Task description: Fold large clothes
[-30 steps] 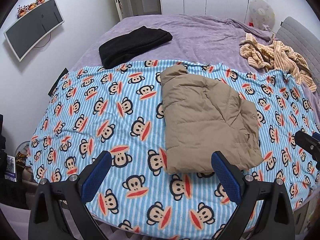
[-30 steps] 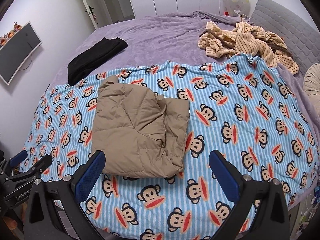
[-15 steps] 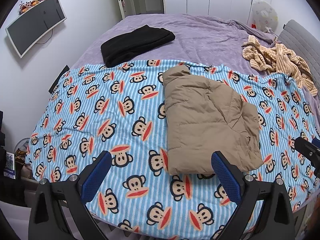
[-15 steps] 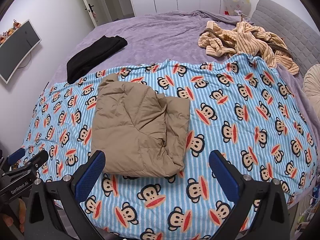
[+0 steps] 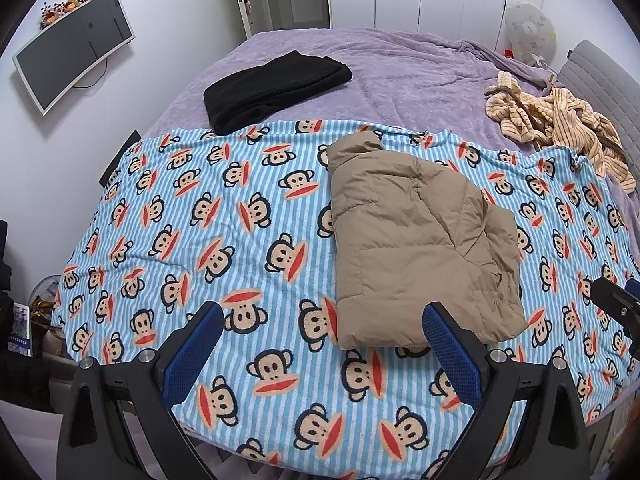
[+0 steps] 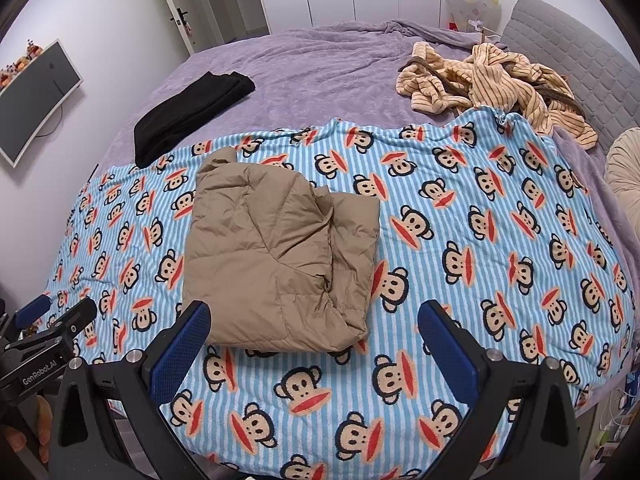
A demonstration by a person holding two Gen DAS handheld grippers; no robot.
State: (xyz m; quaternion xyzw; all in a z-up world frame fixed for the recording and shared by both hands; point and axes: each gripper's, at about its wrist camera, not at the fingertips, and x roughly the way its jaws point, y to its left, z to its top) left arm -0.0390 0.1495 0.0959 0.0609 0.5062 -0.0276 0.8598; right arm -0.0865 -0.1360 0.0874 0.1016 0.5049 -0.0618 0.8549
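The tan jacket (image 5: 420, 236) lies folded on the monkey blanket (image 5: 200, 220). Both claws, left (image 5: 326, 354) and right (image 6: 314, 350), gape wide and empty just short of it; the striped garment (image 6: 492, 76) beyond the jacket looks next.

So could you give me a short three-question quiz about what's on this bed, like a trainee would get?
1. True or false: the tan jacket lies folded on the monkey blanket.
2. Which heap is unfolded? A) the black garment B) the striped garment near the headboard
3. Fill in: the left hand-held gripper and the right hand-held gripper are both ____ and hold nothing.

Key: 1 true; 2 B; 3 open
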